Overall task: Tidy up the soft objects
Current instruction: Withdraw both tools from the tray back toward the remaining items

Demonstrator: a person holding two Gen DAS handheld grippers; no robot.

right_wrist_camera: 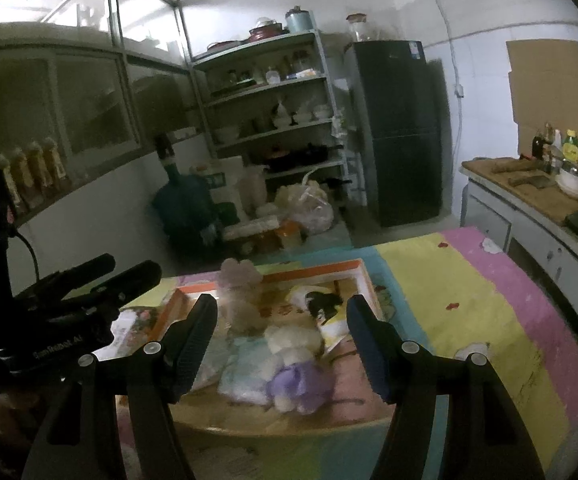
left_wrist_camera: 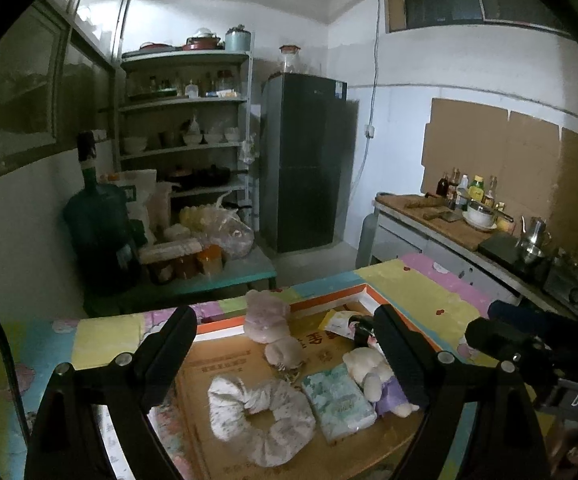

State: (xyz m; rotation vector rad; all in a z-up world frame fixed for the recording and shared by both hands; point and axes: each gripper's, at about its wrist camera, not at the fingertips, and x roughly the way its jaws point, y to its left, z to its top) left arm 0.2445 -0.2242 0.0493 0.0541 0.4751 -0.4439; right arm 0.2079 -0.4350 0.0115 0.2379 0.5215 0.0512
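surface: table under pastel patchwork cloth (left_wrist_camera: 429, 280) | on it: shallow orange-rimmed cardboard tray (left_wrist_camera: 329, 294)

soft toys crowd the tray (left_wrist_camera: 363, 292); bare tablecloth (right_wrist_camera: 469, 312) to its right lies open for passing.

Tabletop cloth (left_wrist_camera: 421, 280): blocks of yellow, pink and light blue. Tray (left_wrist_camera: 329, 294): orange rim with tan lining. Scrunchie (left_wrist_camera: 265, 420) is pale grey with speckles; tissue pack (left_wrist_camera: 337, 404) has a mint floral print; plush toy (right_wrist_camera: 293, 372) is cream with a purple dress.
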